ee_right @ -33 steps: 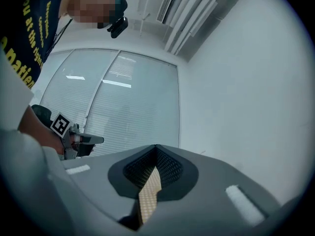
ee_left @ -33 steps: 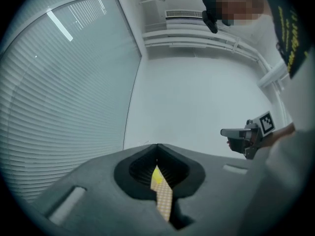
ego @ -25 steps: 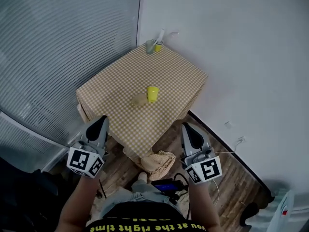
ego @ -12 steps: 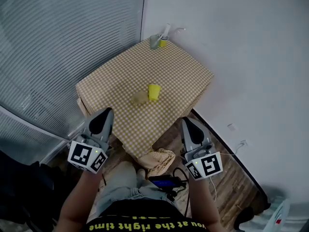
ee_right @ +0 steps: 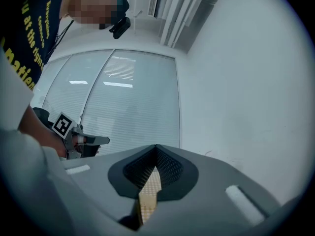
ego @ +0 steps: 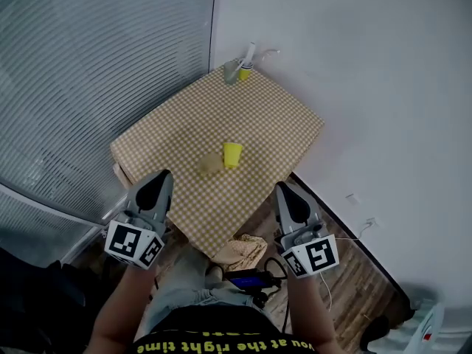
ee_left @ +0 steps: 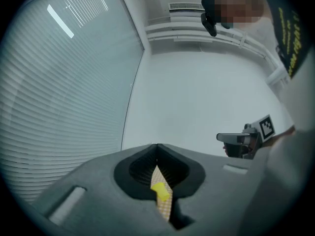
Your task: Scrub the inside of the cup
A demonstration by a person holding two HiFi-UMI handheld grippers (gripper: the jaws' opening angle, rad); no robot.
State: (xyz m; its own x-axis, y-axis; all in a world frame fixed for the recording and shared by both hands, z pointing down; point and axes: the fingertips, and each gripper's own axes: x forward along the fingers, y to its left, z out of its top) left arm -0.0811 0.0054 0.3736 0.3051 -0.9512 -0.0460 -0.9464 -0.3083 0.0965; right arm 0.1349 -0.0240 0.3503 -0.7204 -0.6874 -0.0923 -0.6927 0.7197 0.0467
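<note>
Your left gripper (ego: 157, 183) and right gripper (ego: 286, 195) both have jaws pressed together with nothing between them, held level just short of the table (ego: 280, 116). The yellow cup (ego: 232, 154) sits on the checked cloth ahead, between the two grippers and well apart from both. A tan lump (ego: 210, 167) lies just beside the cup, on the left gripper's side.

tblcloth (ego: 265, 116): cloth, matt | cup (ego: 232, 154): plastic, smooth | floor (ego: 352, 275): wood planks
</note>
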